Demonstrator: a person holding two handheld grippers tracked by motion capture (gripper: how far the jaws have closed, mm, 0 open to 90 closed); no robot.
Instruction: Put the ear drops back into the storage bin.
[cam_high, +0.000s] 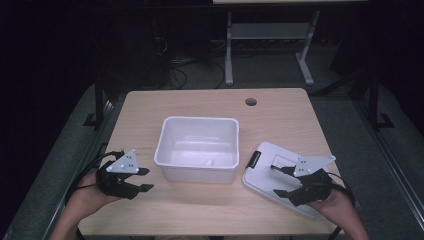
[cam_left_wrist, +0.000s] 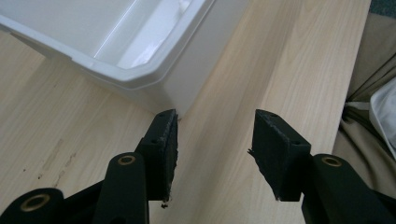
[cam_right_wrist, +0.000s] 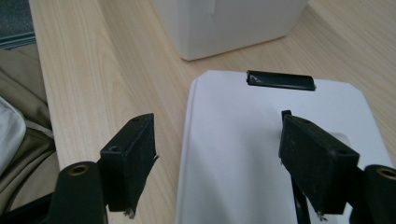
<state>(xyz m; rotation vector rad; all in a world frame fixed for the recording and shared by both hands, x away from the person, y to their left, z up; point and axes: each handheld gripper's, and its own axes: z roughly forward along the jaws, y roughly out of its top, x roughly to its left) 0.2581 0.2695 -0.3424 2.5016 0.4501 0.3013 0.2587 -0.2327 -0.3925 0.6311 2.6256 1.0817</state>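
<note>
An empty white plastic bin stands at the middle of the wooden table. Its white lid lies flat to the right, with a black latch on its near-left end. My left gripper hovers left of the bin, open with nothing between its fingers. In the left gripper view the left gripper points past the bin's corner at bare wood. My right gripper is open over the lid. In the right gripper view the right gripper straddles the lid's left edge, the latch and bin beyond.
A round cable hole sits near the table's far edge. Behind the table stands the grey frame of another table with cables on the floor. The person's clothing shows past the near table edge.
</note>
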